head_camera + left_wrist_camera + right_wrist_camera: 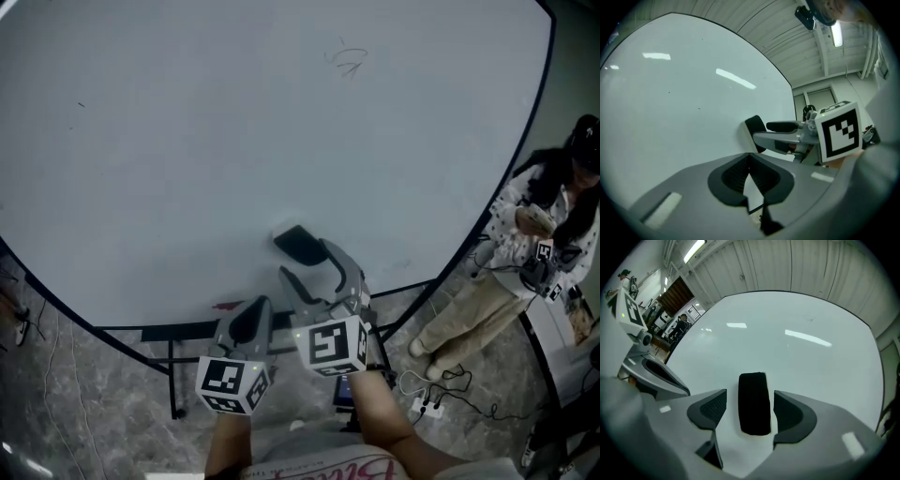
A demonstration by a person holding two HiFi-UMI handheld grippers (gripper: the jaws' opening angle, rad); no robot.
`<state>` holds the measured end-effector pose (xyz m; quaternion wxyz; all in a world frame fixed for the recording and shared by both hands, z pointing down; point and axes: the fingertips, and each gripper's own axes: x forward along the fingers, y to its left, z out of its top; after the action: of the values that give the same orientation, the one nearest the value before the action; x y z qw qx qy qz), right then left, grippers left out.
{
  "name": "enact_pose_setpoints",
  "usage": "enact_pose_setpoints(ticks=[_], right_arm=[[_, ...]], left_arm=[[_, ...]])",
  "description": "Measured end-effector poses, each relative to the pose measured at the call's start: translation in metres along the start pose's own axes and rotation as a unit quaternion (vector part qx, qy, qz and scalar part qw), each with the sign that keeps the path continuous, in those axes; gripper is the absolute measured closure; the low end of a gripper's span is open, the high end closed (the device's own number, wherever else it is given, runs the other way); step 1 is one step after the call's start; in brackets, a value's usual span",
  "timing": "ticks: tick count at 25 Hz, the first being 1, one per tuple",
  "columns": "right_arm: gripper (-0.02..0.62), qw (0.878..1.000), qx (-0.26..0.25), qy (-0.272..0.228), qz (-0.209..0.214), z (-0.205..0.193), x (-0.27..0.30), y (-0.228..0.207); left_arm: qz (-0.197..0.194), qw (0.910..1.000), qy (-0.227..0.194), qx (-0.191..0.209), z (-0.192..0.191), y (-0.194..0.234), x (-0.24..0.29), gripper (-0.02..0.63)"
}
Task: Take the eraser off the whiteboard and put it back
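Observation:
A black eraser [298, 244] clings to the lower part of the whiteboard [234, 122]. My right gripper [314, 269] points at the board, and its jaws stand wide on either side of the eraser. In the right gripper view the eraser [754, 404] stands upright between the pads, with a white gap on each side of it. My right gripper [750, 401] is open and nothing is gripped. My left gripper [251, 321] hangs lower left of it, off the eraser. In the left gripper view my left gripper [750, 174] has its tips together and holds nothing. That view also shows the eraser [756, 131].
A person [553, 216] stands at the right beyond the board's edge. A power strip [427, 405] with cables lies on the stone floor. The board's dark stand [173, 375] and tray run below its lower edge. A faint scribble [349, 61] marks the upper board.

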<state>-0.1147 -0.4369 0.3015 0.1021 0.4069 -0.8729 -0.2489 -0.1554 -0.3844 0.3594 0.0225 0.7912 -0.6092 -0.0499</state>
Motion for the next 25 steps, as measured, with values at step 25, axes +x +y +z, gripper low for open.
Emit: enact_pose_setpoints(ticks=[25], right_arm=[[0.368,0.998,0.049,0.020,-0.016,-0.012,-0.004,0.003]], left_arm=[[-0.034,0.9994,0.002,0.007,0.008,0.008,0.002,0.606]])
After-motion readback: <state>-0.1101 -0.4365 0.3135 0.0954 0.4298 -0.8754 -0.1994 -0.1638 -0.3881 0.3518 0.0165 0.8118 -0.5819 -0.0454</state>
